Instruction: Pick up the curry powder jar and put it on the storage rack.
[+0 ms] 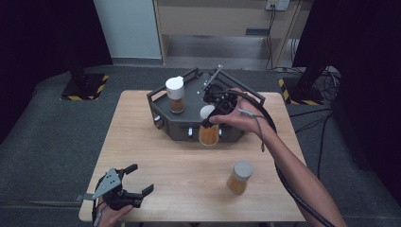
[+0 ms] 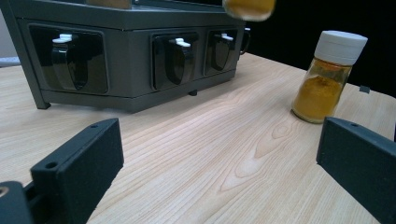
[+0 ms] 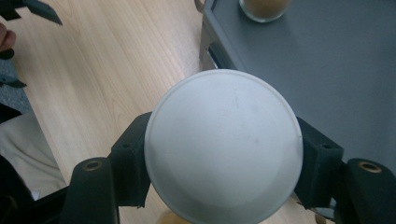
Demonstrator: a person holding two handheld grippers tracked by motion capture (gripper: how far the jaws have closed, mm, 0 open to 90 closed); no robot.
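Here, spice jar (image 1: 208, 128), white cap, orange powder

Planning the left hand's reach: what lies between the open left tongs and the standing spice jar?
Bare wooden tabletop only, in the left gripper view, between the left tongs and the white-capped glass jar of yellow powder.

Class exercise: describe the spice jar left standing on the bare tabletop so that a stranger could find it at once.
Start at the wooden table, with its dark grey rack at the far side. Nearer the person, right of centre, stands a white-capped jar of yellow powder. Alone among the jars, it rests on bare wood, neither racked nor gripped.
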